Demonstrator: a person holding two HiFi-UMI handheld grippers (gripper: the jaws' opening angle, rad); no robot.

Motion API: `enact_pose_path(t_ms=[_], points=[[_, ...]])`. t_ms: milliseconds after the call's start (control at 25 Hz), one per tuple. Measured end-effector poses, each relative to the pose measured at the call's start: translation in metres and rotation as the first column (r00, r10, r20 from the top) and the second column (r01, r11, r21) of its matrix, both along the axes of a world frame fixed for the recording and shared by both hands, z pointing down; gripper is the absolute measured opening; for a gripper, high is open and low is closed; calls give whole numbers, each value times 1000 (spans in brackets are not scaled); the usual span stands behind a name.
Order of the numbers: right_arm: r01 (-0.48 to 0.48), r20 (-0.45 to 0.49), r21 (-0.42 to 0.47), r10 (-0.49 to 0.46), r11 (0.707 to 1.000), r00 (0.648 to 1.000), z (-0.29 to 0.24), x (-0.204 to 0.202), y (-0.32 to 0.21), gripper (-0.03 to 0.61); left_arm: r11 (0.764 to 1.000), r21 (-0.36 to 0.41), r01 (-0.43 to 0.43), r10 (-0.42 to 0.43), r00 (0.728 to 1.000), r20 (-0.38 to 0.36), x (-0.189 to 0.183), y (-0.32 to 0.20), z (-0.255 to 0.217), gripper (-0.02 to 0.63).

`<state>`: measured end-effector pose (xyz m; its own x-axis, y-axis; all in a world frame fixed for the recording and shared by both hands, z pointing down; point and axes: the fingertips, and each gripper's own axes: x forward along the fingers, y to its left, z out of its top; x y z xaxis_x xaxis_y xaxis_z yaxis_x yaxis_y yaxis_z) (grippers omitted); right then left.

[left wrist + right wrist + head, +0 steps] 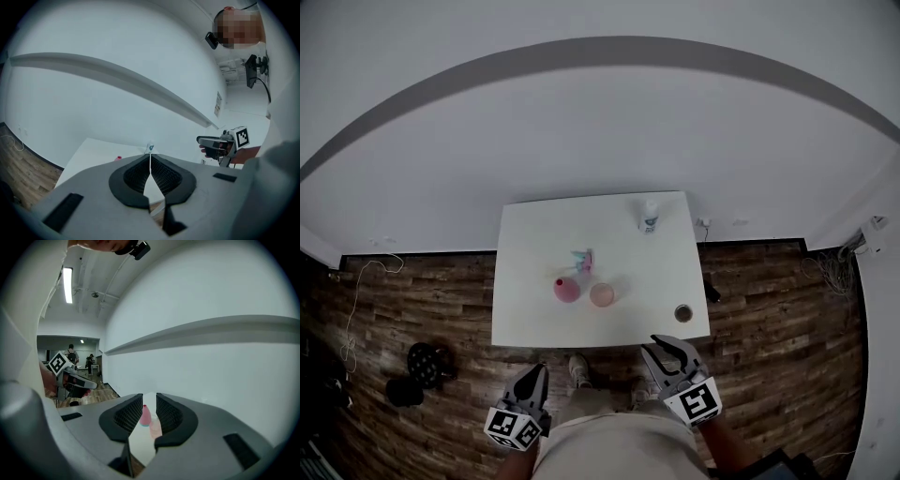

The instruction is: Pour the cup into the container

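Wood floor is lying beneath the left gripper and right gripper, both hovering nearly level, short of the desk's near edge. Left jaws are pressing together, empty; right jaws are standing slightly apart, gripping nothing. The cup is sitting near that edge's middle, beside a pink vase.

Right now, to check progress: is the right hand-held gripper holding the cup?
No, the right hand-held gripper has its jaws apart and empty, while the cup sits on the table.
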<state>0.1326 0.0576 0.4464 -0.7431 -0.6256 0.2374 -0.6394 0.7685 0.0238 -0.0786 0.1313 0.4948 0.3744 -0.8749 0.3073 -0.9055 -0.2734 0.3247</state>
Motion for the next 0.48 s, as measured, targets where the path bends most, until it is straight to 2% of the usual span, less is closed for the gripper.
enact_pose_path(t_ms=[480], points=[[-91,-59,-2,91,996,994,12,-77,-26,77,991,-10,-133,133,991,-19,-71,-44,15,12]])
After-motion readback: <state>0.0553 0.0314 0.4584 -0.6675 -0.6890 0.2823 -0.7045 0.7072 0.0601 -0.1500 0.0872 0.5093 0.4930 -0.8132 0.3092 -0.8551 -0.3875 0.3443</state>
